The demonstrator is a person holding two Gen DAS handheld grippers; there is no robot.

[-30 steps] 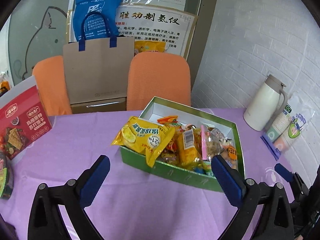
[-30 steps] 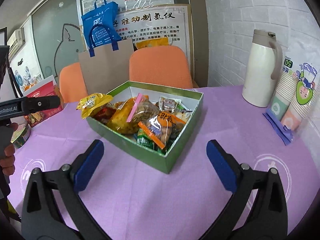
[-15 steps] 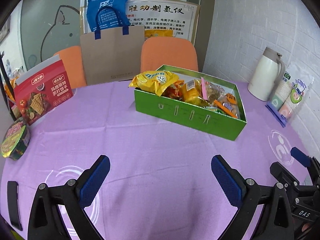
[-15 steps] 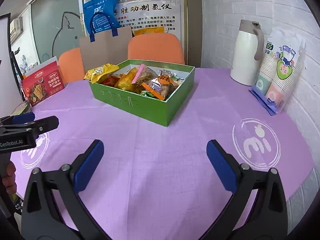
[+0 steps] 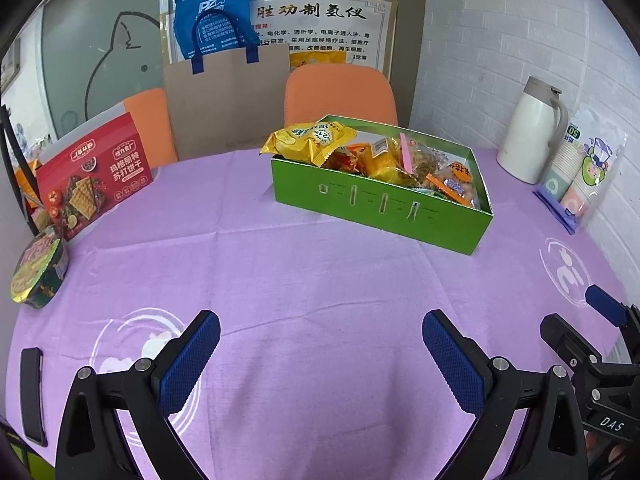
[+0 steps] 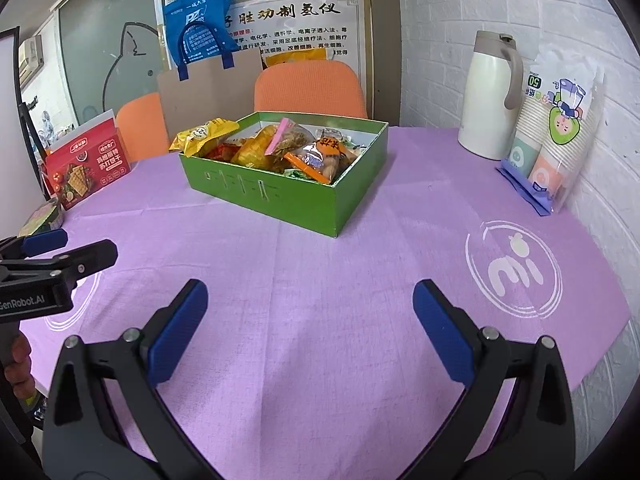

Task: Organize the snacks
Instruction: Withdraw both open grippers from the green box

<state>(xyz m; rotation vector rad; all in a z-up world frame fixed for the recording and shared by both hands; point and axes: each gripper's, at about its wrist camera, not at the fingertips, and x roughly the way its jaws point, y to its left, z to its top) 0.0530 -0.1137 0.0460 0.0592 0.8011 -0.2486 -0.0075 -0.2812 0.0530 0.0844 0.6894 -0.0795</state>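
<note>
Straight ahead of both tongs, well beyond their tips, a green box [image 5: 380, 208] sits on the purple tablecloth [image 5: 320, 280], packed with wrapped snacks. A yellow chip bag [image 5: 310, 142] overhangs the box's far left corner, and an orange-labelled clear pack [image 6: 324, 154] lies toward its right end, with a pink strip standing up between them.

Both tongs hang low over bare cloth near the table's front edge. The left gripper [image 5: 320, 354] has its jaws spread wide with nothing between the blue pads [image 5: 188, 364]; the right gripper [image 6: 310, 330] is likewise spread wide and grips nothing. In the right wrist view the left tool shows at the left border, with part of a hand [image 6: 18, 360] below it.

Left of the left gripper, a red cracker box [image 5: 94, 178] leans near the table's edge, and a round foil-lidded bowl [image 5: 38, 270] sits in front of it. A dark flat object [image 5: 32, 394] lies just left of that gripper. Off to the right of the right gripper, against the white brick wall, stand a cream thermos jug [image 6: 490, 96] and a sleeve of paper cups [image 6: 554, 140]. Behind the green box are two orange chairs [image 5: 340, 94] and a brown paper bag [image 5: 226, 98].
</note>
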